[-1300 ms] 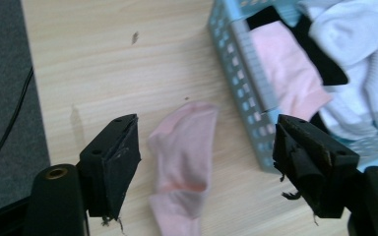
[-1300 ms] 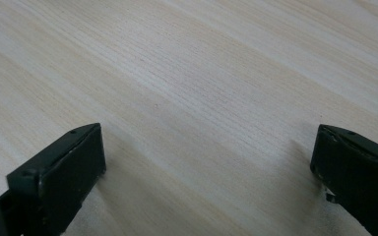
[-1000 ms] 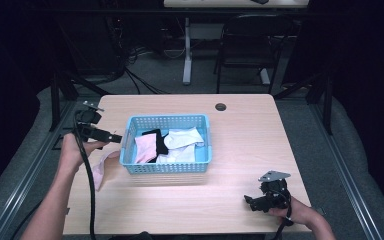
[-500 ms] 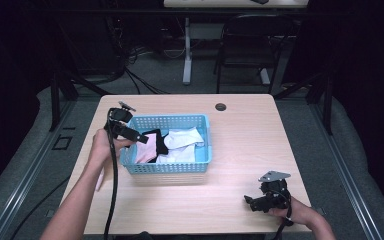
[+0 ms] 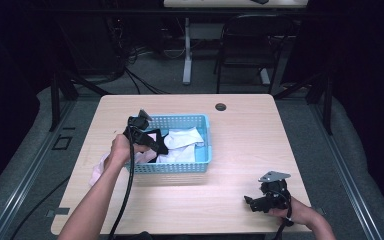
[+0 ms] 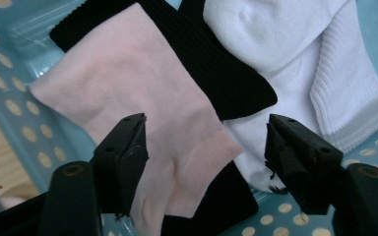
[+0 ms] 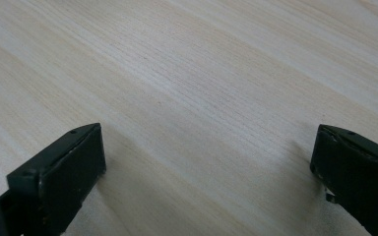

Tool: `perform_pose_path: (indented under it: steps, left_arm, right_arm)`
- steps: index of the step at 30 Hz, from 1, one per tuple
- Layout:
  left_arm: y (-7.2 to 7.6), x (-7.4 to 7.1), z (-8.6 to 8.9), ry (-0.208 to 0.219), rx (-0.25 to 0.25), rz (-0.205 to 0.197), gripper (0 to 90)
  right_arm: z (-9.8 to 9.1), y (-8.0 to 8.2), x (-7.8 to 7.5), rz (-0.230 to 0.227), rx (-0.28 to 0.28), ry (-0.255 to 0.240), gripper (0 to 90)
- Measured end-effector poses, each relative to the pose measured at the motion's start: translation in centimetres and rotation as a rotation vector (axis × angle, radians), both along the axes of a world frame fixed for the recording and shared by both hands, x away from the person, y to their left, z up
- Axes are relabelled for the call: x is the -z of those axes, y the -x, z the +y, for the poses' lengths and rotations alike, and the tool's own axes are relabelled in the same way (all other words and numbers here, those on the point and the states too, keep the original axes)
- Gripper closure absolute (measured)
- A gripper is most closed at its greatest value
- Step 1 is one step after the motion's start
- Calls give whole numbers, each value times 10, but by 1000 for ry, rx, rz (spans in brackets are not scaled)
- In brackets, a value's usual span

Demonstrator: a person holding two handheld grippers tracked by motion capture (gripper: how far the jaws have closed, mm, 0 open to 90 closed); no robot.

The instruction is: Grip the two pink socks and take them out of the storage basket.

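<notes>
Your left tongs moved from counter's left edge into blue basket; jaws apart, straddling pink sock lying over black sock. Grab likely next. Right tongs unmoved, apart, resting on counter.

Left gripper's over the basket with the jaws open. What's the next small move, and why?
Probably lower the left gripper a little and close on the pink sock. Its jaws stand open astride the sock's lower edge, which lies on top of the black sock in the blue basket, so nothing covers it.
</notes>
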State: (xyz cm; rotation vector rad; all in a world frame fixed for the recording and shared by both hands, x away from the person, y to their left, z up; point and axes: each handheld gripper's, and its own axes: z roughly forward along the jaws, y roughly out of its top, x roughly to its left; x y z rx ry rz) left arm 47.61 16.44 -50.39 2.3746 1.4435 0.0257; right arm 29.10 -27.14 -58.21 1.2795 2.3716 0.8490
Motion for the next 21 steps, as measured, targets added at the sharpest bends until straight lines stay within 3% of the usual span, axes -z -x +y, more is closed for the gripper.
perform_pose_path:
  steps: [3, 6, 12, 21]
  left_arm:
    - [-3, 4, -4, -21, -6, 9, 358]
    - [-6, 12, -6, -46, -18, 12, 453]
    - [-8, 20, -10, -94, -19, 15, 556]
    - [-9, 24, -13, -114, -11, 17, 758]
  right_arm:
    - [0, 0, 0, 1, 1, 0, 0]
    - [0, 0, 0, 1, 0, 1, 0]
    - [0, 1, 0, 2, -7, 2, 0]
    - [1, 1, 0, -1, -13, 3, 0]
